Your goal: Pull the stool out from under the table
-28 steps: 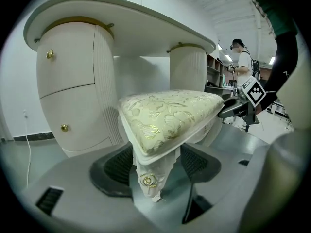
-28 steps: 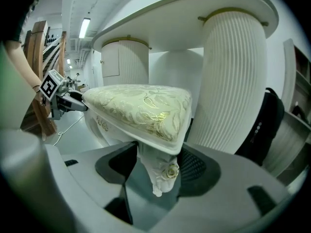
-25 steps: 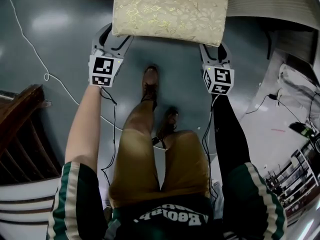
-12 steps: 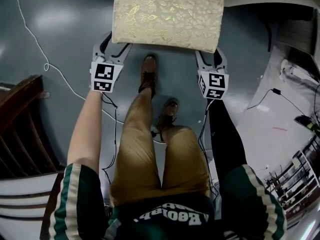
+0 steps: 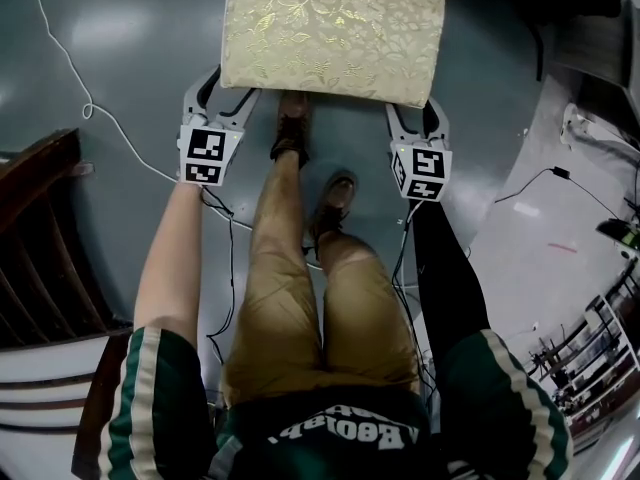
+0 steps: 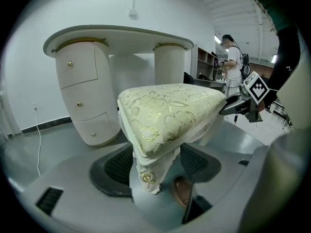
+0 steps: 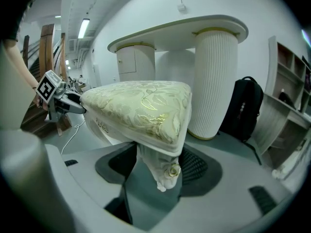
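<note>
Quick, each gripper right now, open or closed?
Left gripper: shut on the stool at a near corner leg.
Right gripper: shut on the stool's other near leg.

stool (image 5: 332, 30) legs hidden overhead, shoe (image 5: 289, 140) toe covered

Both arms reached forward and down, roughly parallel, with the elbows almost straight. The left arm (image 5: 168, 268) was bare below a short sleeve, and the right arm (image 5: 450, 268) wore a dark sleeve. The left tongs (image 6: 153, 161) were clamped on the near left leg of the stool (image 5: 330, 28), one jaw on each side of it. The right tongs (image 7: 158, 166) gripped the near right leg the same way. The left foot (image 5: 290, 136) stood ahead of the right.
</note>
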Action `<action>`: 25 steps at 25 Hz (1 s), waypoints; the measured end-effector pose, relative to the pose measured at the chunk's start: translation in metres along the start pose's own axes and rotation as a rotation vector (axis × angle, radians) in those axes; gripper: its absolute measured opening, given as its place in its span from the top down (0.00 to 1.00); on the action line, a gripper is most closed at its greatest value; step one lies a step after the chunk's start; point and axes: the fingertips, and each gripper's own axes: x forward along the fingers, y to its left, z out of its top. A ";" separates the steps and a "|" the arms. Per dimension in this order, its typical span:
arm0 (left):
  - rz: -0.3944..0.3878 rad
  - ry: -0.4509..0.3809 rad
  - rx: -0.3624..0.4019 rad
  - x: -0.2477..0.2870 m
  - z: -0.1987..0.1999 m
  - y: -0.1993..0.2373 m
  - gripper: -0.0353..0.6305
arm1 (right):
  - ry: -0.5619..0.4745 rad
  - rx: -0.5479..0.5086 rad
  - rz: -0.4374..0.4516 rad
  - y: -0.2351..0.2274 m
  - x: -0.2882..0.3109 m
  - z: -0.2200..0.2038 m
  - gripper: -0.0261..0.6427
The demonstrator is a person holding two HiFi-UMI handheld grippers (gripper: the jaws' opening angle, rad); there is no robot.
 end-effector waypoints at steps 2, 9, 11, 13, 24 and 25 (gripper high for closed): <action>-0.010 0.025 -0.011 0.000 0.001 0.000 0.45 | 0.031 0.010 0.004 0.001 -0.004 0.001 0.56; -0.017 0.053 -0.025 -0.001 0.000 0.001 0.45 | 0.086 0.019 -0.012 0.002 -0.011 0.003 0.54; 0.007 0.047 -0.026 -0.002 -0.001 0.001 0.45 | 0.088 0.037 -0.033 0.001 -0.012 0.002 0.53; 0.034 0.047 -0.042 -0.005 -0.002 0.001 0.45 | 0.089 0.074 -0.055 0.001 -0.016 0.001 0.53; 0.114 -0.084 -0.127 -0.048 0.049 0.003 0.45 | 0.017 0.126 -0.127 -0.010 -0.064 0.032 0.58; 0.111 -0.104 -0.125 -0.050 0.060 0.002 0.45 | -0.005 0.125 -0.134 -0.012 -0.069 0.042 0.59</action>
